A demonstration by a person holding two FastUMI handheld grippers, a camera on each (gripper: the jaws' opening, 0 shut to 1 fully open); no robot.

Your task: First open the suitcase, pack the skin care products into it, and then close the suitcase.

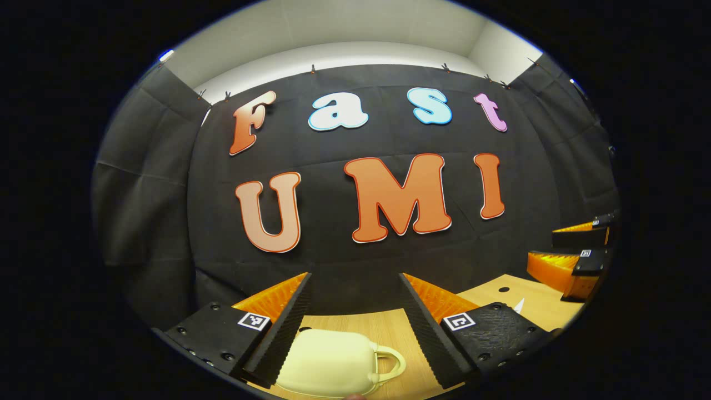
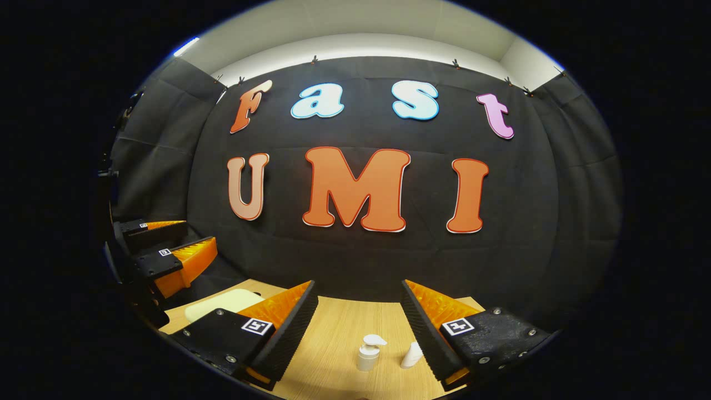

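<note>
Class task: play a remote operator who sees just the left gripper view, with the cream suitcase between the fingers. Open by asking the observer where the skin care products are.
Operator: Where are the products?
Observer: In the right gripper view, a pump bottle stands upright on the wooden table, between the right gripper fingers.
Operator: Just the one?
Observer: No, a second white bottle stands to its right, beside one finger.
Operator: Is the right gripper gripping anything?
Observer: No, its jaws are open and touch neither bottle.
Operator: Is the suitcase open?
Observer: The suitcase looks shut from that side.
</note>
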